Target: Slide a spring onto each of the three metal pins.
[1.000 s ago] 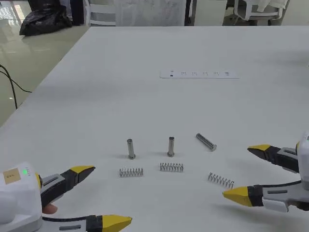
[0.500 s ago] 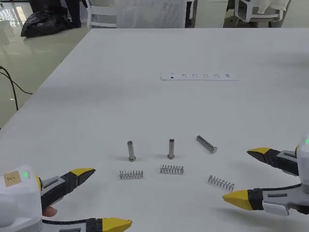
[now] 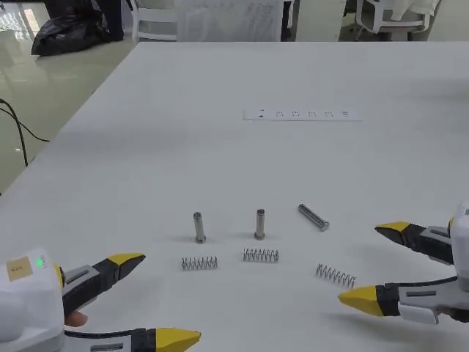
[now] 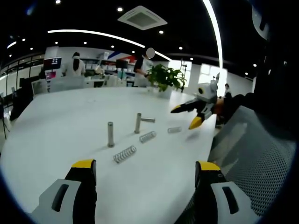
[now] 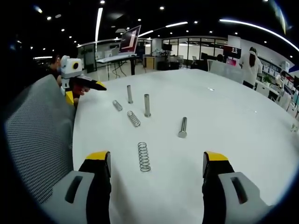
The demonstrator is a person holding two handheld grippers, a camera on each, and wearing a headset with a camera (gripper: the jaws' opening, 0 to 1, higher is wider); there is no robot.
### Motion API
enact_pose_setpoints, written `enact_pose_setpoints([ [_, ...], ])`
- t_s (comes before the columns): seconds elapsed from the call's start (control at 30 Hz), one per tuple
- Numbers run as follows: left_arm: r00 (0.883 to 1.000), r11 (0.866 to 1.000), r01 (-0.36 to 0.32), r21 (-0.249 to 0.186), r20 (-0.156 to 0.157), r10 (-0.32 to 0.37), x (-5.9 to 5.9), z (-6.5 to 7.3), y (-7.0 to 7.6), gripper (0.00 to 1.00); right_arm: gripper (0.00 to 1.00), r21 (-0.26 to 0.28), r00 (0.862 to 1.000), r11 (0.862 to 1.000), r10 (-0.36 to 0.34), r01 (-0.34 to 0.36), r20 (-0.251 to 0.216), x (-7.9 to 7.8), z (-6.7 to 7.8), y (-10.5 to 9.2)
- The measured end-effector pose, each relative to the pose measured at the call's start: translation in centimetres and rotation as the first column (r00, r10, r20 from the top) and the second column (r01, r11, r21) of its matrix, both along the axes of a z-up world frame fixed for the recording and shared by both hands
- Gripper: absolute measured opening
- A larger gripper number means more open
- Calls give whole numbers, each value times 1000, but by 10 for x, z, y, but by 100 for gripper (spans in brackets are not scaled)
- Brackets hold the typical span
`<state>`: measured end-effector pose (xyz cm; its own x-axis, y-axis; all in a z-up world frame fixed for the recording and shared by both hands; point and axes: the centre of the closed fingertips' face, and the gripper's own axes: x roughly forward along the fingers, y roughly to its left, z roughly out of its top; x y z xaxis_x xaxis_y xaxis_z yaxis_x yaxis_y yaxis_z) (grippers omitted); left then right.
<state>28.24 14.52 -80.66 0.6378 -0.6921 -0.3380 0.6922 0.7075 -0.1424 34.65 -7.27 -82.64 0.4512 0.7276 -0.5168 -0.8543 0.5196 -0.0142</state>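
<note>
Hovering with jaws spread and empty, the left gripper and right gripper flank the middle pin; its spring lies just in front, seemingly paired for pickup, not yet threaded.

My left gripper has a white body with 1 green light and a tan label; both it and my right gripper carry 2 black jaws tipped yellow.

Shiny metal pins & wire springs, matt white table.
</note>
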Motion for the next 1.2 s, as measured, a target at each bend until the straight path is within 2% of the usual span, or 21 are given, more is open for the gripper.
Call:
enact_pose_setpoints([
  [0.63,1000,1000,5,-6,3,-5,0,1,-1,83,80,-7,1000,1000,-7,7,-1,3,0,-4],
  [1.2,1000,1000,11,-5,8,-11,2,0,3,84,80,-20,1000,1000,-8,8,4,8,5,-5],
])
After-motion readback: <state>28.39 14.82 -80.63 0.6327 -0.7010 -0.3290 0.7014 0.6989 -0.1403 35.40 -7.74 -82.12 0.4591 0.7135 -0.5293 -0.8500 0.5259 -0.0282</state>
